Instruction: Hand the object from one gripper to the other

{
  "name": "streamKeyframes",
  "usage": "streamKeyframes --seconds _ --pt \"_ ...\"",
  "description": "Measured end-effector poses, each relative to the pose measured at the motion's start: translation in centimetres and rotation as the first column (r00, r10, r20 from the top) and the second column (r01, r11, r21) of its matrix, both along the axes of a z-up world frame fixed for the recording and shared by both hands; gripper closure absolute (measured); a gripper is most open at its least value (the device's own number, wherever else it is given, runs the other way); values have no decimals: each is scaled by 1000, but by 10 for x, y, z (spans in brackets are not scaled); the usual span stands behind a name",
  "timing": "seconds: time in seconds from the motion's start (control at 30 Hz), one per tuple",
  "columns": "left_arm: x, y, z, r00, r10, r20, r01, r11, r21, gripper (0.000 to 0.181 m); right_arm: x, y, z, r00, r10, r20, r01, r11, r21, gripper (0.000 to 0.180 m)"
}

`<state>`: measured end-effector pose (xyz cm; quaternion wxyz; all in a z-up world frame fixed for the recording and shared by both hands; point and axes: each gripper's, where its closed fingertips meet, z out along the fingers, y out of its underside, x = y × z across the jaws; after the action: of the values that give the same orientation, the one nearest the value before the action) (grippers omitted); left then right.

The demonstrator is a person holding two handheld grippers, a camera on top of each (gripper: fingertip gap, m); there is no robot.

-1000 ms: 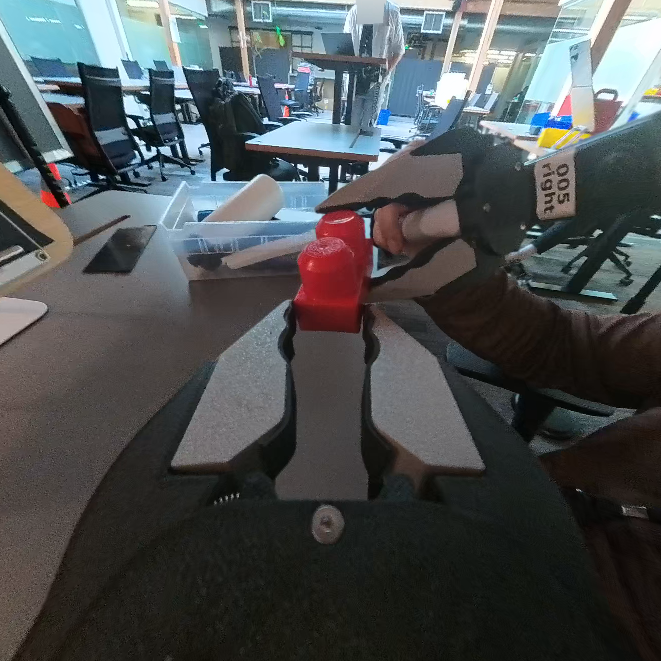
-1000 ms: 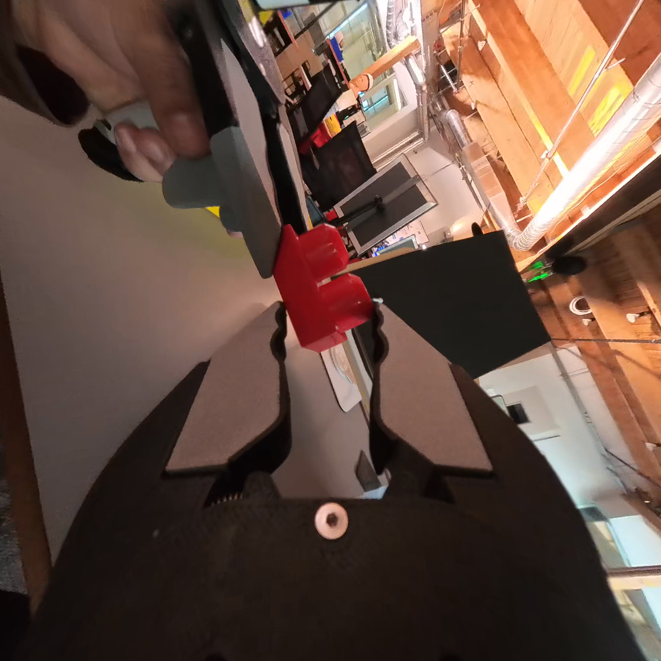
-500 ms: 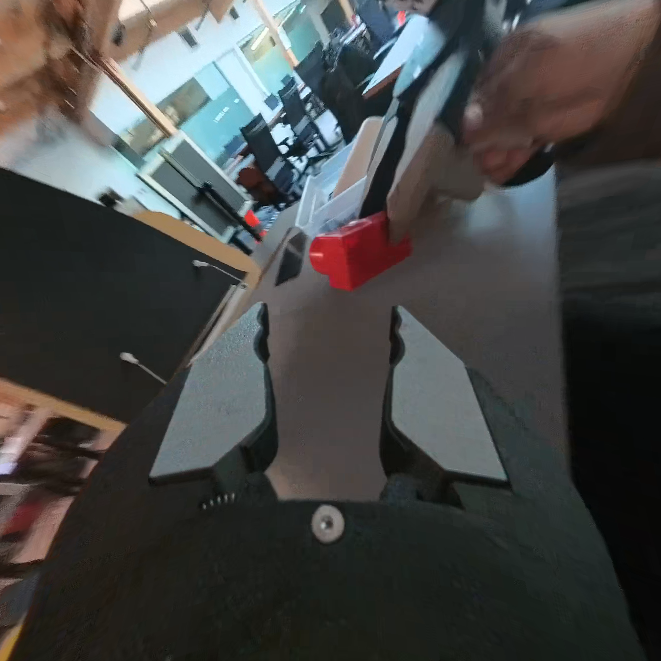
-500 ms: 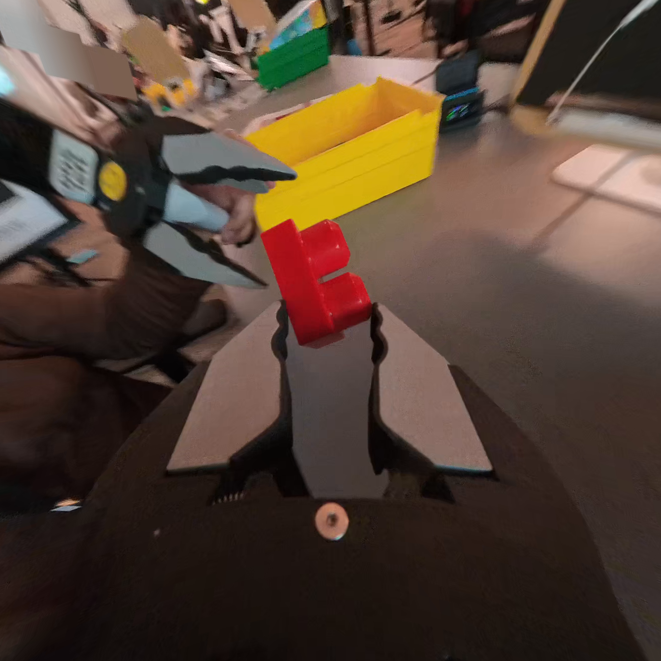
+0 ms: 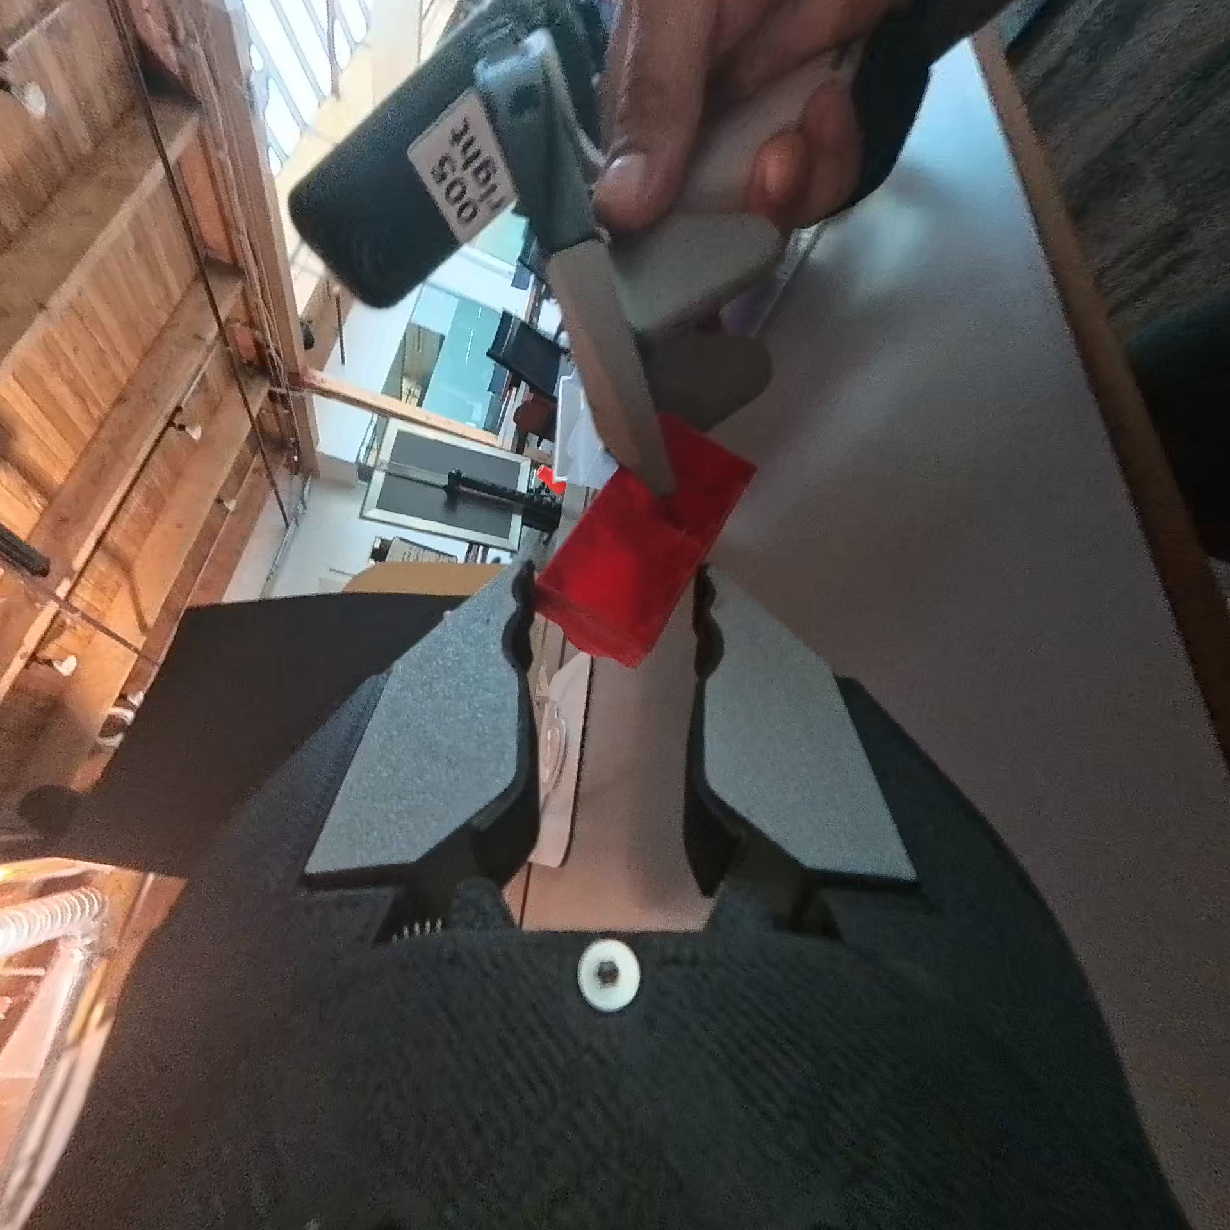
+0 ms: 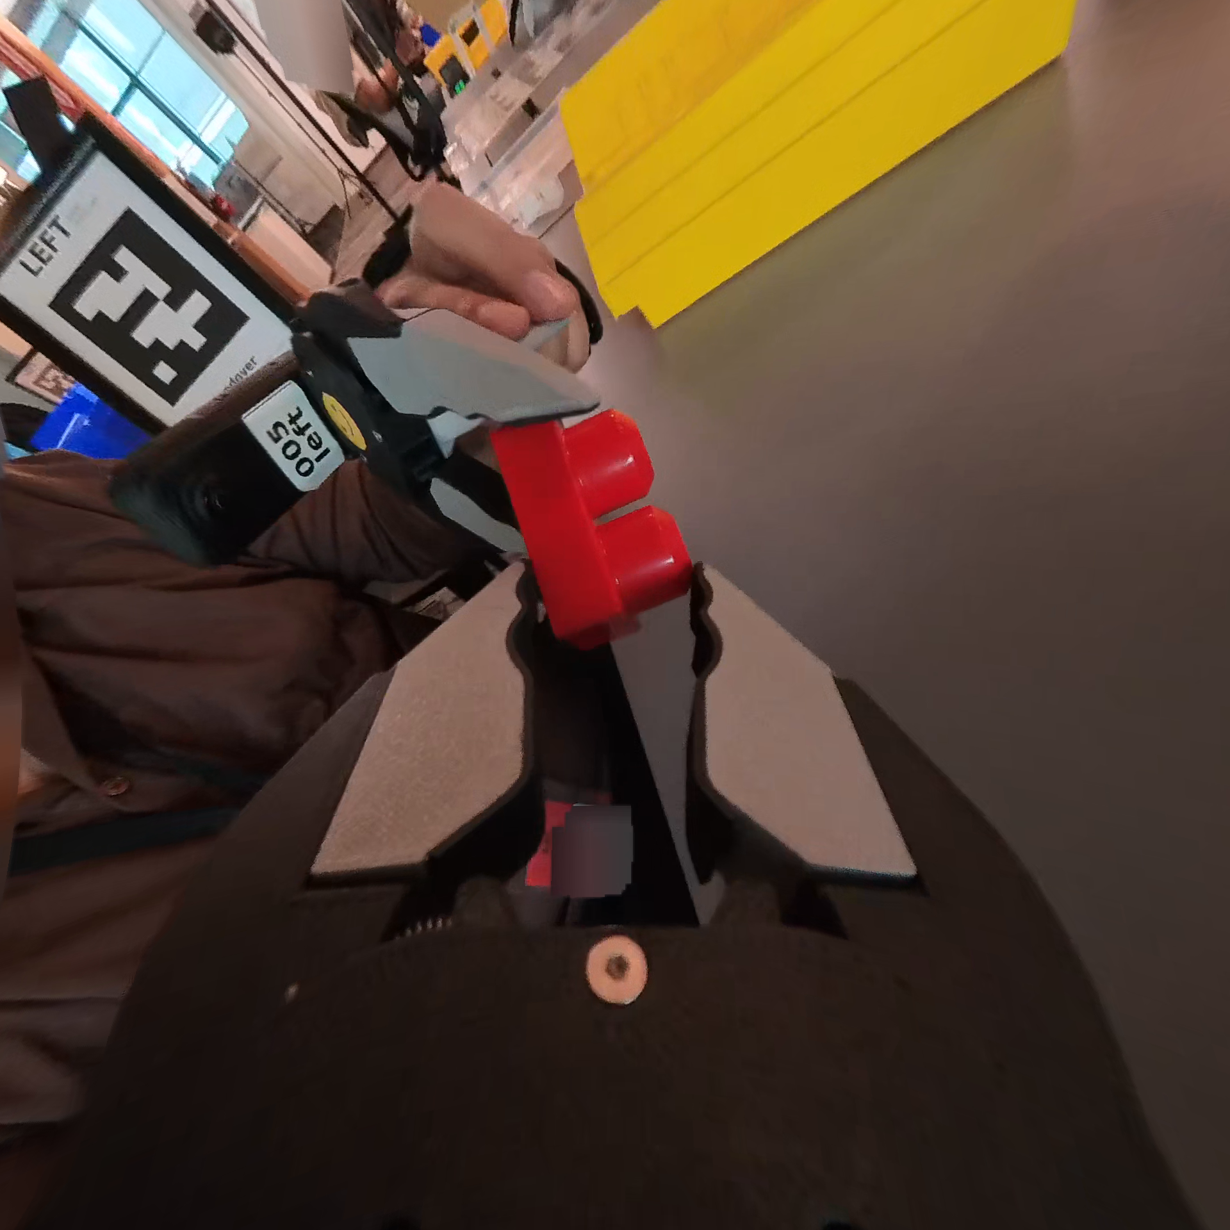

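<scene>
The red block (image 6: 589, 526) is clamped in the right gripper (image 6: 612, 586), off the table (image 6: 998, 466). The left gripper (image 5: 612, 592), clear of the block half a second ago, now brackets its other end; whether its fingers press it cannot be told.

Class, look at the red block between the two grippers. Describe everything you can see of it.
The red block looks like glossy moulded plastic. It has a flat base with two round studs on one face, and the left wrist view shows a hollow underside divided by a rib. It is held tilted above the table. The right gripper clamps one end, base against stud. The left gripper has its fingertips on either side of the block, but whether they grip it is unclear.
</scene>
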<state>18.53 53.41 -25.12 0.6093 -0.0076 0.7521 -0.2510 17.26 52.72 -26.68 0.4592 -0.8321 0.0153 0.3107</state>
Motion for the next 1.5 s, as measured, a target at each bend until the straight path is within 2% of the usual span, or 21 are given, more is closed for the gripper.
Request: streamKeyframes --seconds 0.1,0.17,0.23,0.3,0.37,0.43,0.5,0.67,0.7,0.73,0.83,0.9,0.93,1.0,1.07,1.13,1.17,1.23,1.33,1.4,1.5 --pt "2 7 18 1000 2 -27 -7 982 -188 144 15 -1 33 998 -66 10 63 983 170 142" --pt "4 14 28 994 -30 -102 -11 926 -376 144 23 -8 61 993 -118 31 103 949 299 135" --pt "5 21 38 982 -87 -166 -21 830 -558 145 21 -16 73 988 -120 99 78 930 358 135" --pt "6 25 42 952 -178 -250 -56 701 -711 145 21 -20 76 970 -150 192 66 921 383 119" --pt "2 18 37 870 -351 -347 -100 563 -820 145 18 -19 79 939 -182 293 44 906 421 113" --pt "-2 12 34 784 -488 -383 -150 449 -881 145 10 -17 80 910 -188 368 10 901 435 111" --pt "-2 10 34 743 -549 -383 -182 386 -904 145 8 -12 75 882 -206 424 8 906 423 108" --pt "-9 -8 25 654 -640 -402 -209 358 -910 145 3 -3 70 887 -196 419 -6 901 433 115" --pt "-10 -11 24 644 -652 -400 -212 350 -912 145 3 -1 64 893 -175 415 -9 914 405 125" --pt "-10 -12 24 641 -656 -398 -215 344 -914 144 2 -2 56 893 -141 427 -30 929 370 147" --pt "-10 -12 23 653 -639 -407 -204 369 -907 144 2 -3 53 877 -127 463 -56 930 362 148" --pt "-10 -10 24 659 -632 -408 -208 368 -906 144 2 -2 58 836 -163 523 -74 912 403 148" --pt "-11 -8 25 652 -638 -409 -211 366 -907 137 6 -1 60 800 -208 563 -65 903 425 148" --pt "-15 -6 24 621 -664 -417 -226 358 -906 117 13 -2 62 699 -274 660 -59 898 436 149" --pt "-12 1 23 620 -659 -426 -249 350 -903 110 27 -4 64 534 -356 767 -26 900 436 148" --pt "-3 11 20 683 -575 -451 -250 396 -884 112 48 -6 59 350 -389 852 71 918 389 148" --pt "3 17 16 743 -482 -465 -242 455 -857 114 56 -6 55 319 -382 868 129 924 359 148" --pt "10 25 14 846 -298 -442 -202 587 -784 115 59 -2 48 385 -376 843 203 925 320 148" --pt "14 26 8 923 -95 -373 -176 759 -627 115 64 4 46 508 -430 746 296 901 318 148" --pt "16 25 4 944 -16 -329 -173 826 -536 115 63 7 41 590 -437 679 331 898 290 148" --pt "19 24 12 977 45 -211 -144 864 -482 120 56 12 34 690 -423 587 345 905 247 147"
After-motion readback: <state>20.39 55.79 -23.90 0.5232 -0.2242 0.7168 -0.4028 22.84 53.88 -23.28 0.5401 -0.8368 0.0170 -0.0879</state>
